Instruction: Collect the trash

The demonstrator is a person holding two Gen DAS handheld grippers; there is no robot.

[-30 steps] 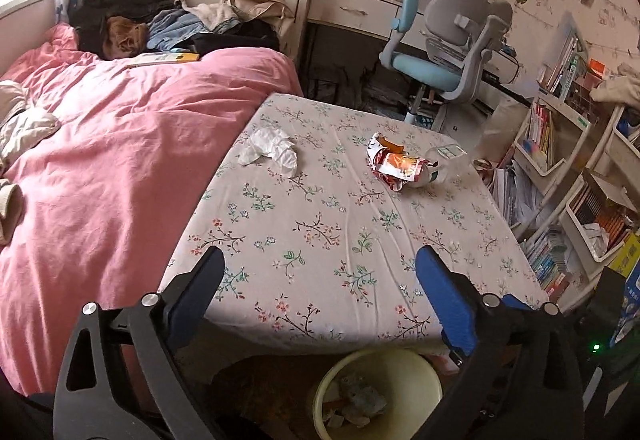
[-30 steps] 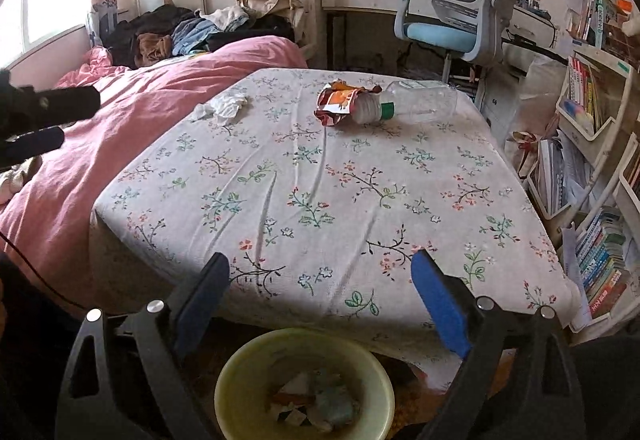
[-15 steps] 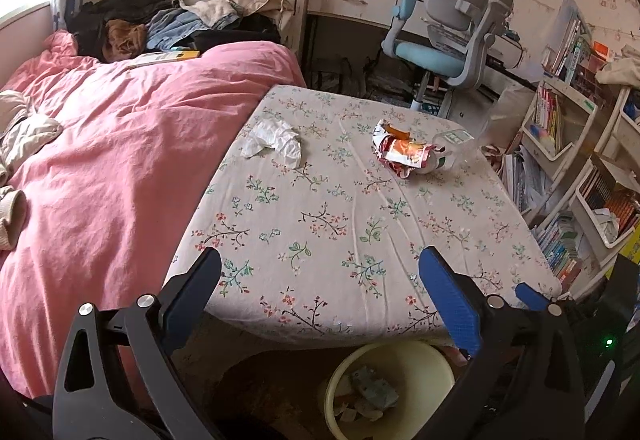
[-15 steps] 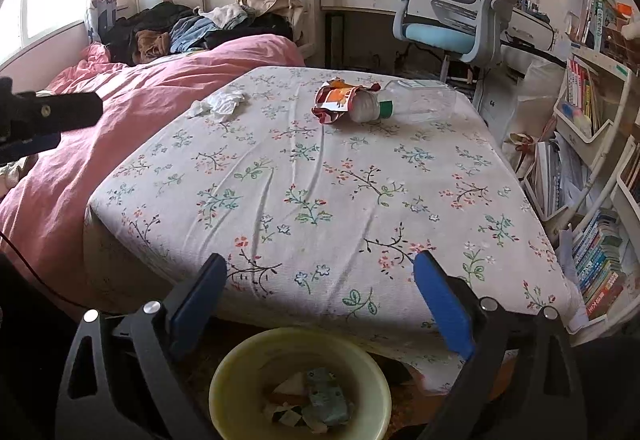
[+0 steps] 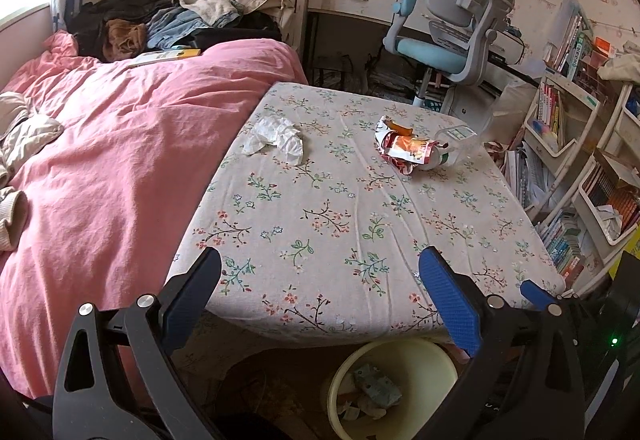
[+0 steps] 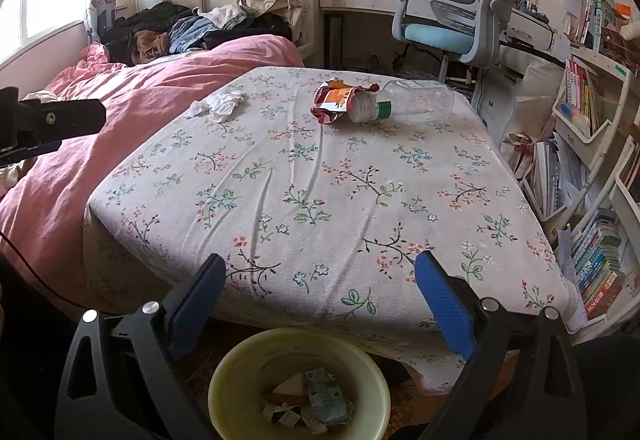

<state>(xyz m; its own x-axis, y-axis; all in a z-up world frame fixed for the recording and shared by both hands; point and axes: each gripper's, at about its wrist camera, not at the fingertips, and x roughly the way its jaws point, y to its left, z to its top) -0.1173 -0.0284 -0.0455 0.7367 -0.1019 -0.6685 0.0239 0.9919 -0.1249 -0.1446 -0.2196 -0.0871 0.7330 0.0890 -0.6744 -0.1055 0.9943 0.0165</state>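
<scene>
I am looking across a bedroom through both of my wrist cameras. The largest thing is a bed with a pink duvet [image 5: 120,160] along my left, with a heap of clothes [image 5: 172,24] piled at its far end. Pushed up beside the bed is a low table [image 5: 340,224] covered in a flowered cloth. Beyond it stands a grey and blue desk chair [image 5: 452,32], and shelves packed with books [image 6: 592,240] run down my right. On the floor just under the table's near edge sits a pale yellow bin [image 6: 298,384] with scraps of paper and wrapping already inside. On the far part of the table lies a clear plastic bottle [image 6: 416,106] on its side, its capped end touching a crumpled red and orange snack wrapper [image 6: 334,102]. Well apart from these, toward the bed side, lies a crumpled white tissue [image 5: 276,138]. My left gripper [image 5: 320,292] is spread wide and holds nothing, hovering over the table's near edge. My right gripper [image 6: 320,292] is likewise spread wide and empty, poised above the bin.
</scene>
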